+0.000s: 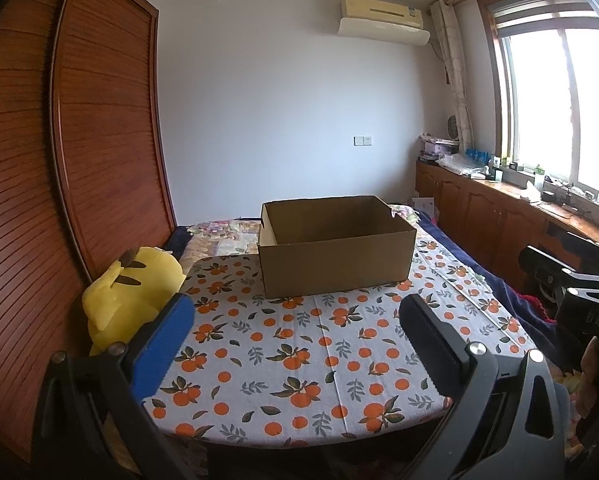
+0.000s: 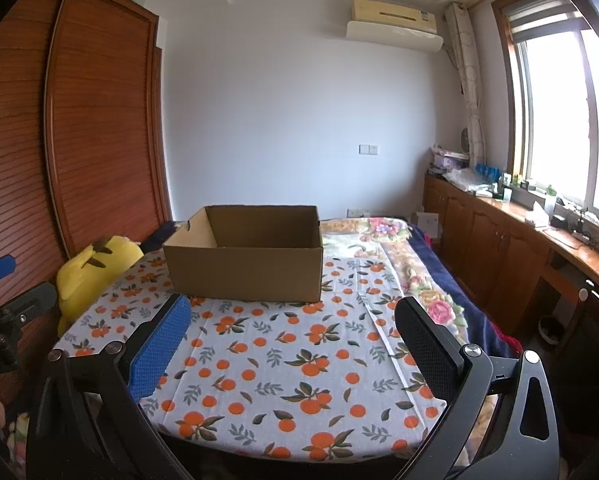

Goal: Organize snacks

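An open brown cardboard box (image 1: 335, 256) stands on an orange-print cloth (image 1: 299, 360) spread over the bed; it also shows in the right wrist view (image 2: 245, 262). What lies inside the box is hidden by its walls. No snacks show in either view. My left gripper (image 1: 295, 328) is open and empty, held above the cloth's near part, well short of the box. My right gripper (image 2: 291, 328) is open and empty, also above the cloth, with the box ahead and to its left.
A yellow plush toy (image 1: 127, 292) lies at the cloth's left edge against a wooden wardrobe (image 1: 99, 140). A floral blanket (image 2: 427, 292) covers the bed's right side. Wooden cabinets (image 2: 499, 248) with clutter run under the window at right.
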{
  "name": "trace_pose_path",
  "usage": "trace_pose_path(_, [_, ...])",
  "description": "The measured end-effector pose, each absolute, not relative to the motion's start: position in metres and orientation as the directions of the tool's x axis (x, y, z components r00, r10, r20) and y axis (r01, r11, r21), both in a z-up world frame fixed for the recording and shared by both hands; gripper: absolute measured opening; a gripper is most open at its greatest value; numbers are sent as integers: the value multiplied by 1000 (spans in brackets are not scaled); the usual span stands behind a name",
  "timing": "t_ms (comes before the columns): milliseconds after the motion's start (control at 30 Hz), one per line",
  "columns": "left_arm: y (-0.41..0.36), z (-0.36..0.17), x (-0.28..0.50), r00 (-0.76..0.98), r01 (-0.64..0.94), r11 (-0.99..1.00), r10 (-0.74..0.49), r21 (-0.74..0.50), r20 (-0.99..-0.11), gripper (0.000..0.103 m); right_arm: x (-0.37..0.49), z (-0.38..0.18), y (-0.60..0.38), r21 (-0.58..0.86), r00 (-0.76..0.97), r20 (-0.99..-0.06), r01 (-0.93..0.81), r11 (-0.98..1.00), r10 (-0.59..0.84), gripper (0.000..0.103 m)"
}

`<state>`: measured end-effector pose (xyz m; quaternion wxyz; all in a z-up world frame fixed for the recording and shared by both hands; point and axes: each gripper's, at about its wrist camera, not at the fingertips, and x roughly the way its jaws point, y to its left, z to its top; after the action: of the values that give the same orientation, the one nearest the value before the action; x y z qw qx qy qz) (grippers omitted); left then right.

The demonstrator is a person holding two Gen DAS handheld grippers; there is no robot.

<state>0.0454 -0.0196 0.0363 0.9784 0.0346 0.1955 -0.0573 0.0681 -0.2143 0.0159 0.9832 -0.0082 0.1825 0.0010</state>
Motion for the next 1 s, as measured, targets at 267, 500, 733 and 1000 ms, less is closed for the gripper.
trace_pose_path(267, [-20, 38, 43, 920, 119, 992, -93, 44, -380, 103, 66, 17, -216, -10, 933, -361, -6, 1000, 2, 103])
trace_pose_path(500, [-20, 38, 42, 921, 114, 992, -88, 47, -378, 103, 65, 17, -216, -9, 932, -362, -7, 1000, 3, 103])
trace_pose_path(733, [-17, 38, 41, 923, 109, 993, -83, 47, -375, 103, 65, 17, -216, -17, 933, -359, -4, 1000, -3, 103])
trace_pose_path(1000, [-16, 37, 41, 926, 103, 993, -76, 55, -370, 103, 64, 16, -215, -17, 933, -360, -5, 1000, -2, 103])
